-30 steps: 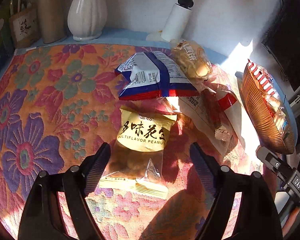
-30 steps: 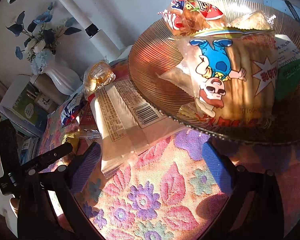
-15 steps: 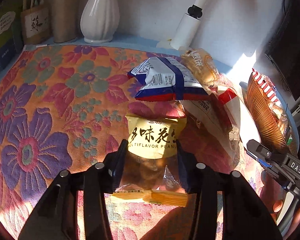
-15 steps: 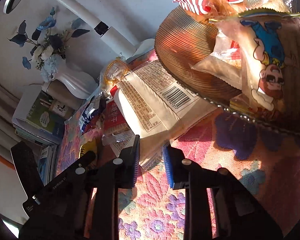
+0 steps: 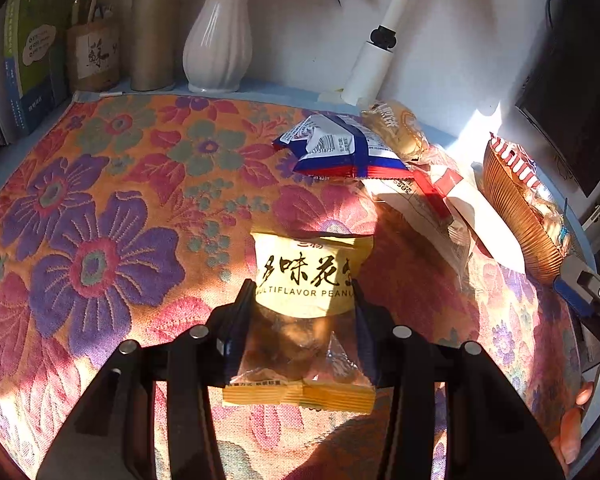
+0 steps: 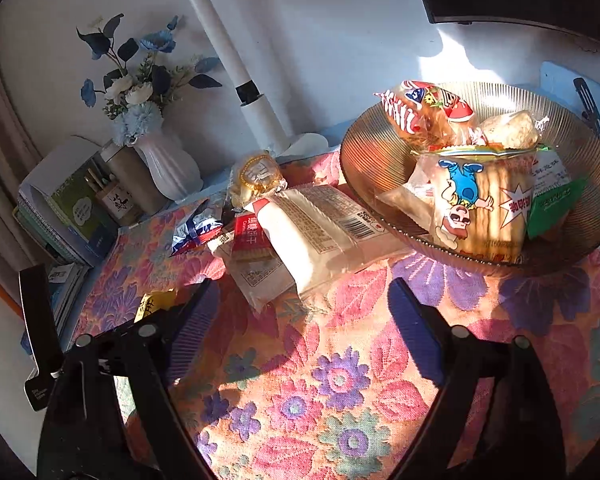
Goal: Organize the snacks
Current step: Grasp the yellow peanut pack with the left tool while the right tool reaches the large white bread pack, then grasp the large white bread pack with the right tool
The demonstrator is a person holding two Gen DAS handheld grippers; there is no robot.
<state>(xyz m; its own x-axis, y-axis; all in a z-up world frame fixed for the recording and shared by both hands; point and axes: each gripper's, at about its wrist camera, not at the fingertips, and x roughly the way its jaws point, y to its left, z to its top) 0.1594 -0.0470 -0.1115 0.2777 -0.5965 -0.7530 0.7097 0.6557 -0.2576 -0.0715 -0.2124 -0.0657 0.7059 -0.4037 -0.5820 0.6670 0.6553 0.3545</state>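
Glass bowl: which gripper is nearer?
Right. The right gripper hangs open over the cloth just in front of the glass bowl. The left gripper is shut on the peanut pack, farther off across the other snacks.

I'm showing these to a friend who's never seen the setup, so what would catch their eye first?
Probably the yellow peanut packet, pinched between the left tongs low in the left wrist view, over the loud floral tablecloth. Next, the ribbed glass bowl heaped with snack bags at the right wrist view's upper right, with the right tongs open and empty before it.
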